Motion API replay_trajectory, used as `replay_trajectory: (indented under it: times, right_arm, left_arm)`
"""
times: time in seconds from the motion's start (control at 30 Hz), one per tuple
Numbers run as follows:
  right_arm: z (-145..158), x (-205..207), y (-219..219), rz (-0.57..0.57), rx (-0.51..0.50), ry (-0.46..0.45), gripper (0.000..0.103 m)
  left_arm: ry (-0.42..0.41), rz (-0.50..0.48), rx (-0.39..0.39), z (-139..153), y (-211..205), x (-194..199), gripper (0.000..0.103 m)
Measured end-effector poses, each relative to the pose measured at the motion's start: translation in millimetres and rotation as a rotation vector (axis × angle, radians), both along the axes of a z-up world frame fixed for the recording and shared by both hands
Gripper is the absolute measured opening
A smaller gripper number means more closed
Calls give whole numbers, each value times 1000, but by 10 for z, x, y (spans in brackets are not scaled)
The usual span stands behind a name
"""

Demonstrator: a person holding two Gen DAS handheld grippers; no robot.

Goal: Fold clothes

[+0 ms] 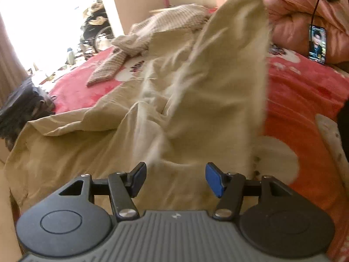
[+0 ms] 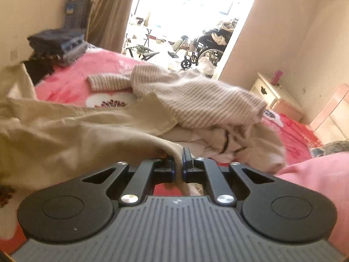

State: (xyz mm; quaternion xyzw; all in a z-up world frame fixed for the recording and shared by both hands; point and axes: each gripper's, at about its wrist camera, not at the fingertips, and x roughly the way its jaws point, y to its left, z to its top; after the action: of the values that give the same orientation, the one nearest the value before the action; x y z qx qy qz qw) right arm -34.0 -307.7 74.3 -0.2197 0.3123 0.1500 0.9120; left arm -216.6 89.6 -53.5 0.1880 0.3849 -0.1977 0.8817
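Right gripper (image 2: 178,161) jaws pinched a beige garment (image 1: 152,113) edge, lifting it off the red bed (image 1: 301,100), left gripper (image 1: 175,174) jaws spread empty above it; spreading step, next likely needs a left-side grab.

A garment (image 1: 135,131) is spread across the middle of the bed (image 1: 305,100). Behind it, a sweater (image 1: 152,28) is laid. Folded clothes (image 2: 59,41) are stacked at the bed's far left corner.

No legible text, label or number anywhere.
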Motion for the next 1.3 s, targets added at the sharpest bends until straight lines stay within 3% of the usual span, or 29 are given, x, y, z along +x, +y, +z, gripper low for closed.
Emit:
replay_trajectory:
  times: [0.23, 0.37, 0.47, 0.57, 0.63, 0.67, 0.8, 0.87, 0.97, 1.03, 1.1, 1.13, 1.23, 1.3]
  right_arm:
    - [294, -293, -408, 22, -132, 278, 5]
    - [-436, -369, -340, 43, -421, 452, 6]
    - [-697, -355, -337, -17, -549, 397, 19]
    - [-595, -323, -468, -128, -495, 313, 38]
    - [-435, -360, -625, -211, -380, 256, 52]
    - [-355, -379, -703, -252, -323, 227, 53]
    - [-86, -596, -1028, -399, 63, 162, 56]
    - [-85, -693, -1126, -484, 131, 108, 56]
    - [-156, -789, -1213, -540, 108, 28, 59]
    - [-168, -849, -1309, -554, 172, 10, 66]
    - [-223, -865, -1301, -500, 135, -9, 74]
    - [-287, -849, -1241, -461, 47, 11, 84]
    - [-632, -802, -1113, -311, -244, 204, 85]
    - [-740, -844, -1174, -306, -299, 289, 85]
  left_arm:
    - [175, -117, -30, -116, -29, -127, 69]
    - [240, -174, -11, -258, -108, -221, 69]
    - [270, -185, 6, -349, -139, -271, 68]
    - [255, -203, 48, -389, -238, -343, 65]
    - [242, -217, 62, -391, -299, -383, 62]
    - [237, -225, 67, -391, -333, -393, 61]
    - [206, -266, 103, -416, -486, -419, 58]
    - [190, -280, 126, -447, -561, -418, 56]
    - [159, -291, 165, -488, -660, -413, 53]
    - [147, -282, 177, -504, -706, -385, 41]
    - [144, -271, 183, -520, -737, -347, 32]
    - [146, -266, 184, -527, -746, -326, 28]
    - [154, -259, 181, -536, -757, -304, 22]
    - [161, -253, 180, -539, -757, -298, 21]
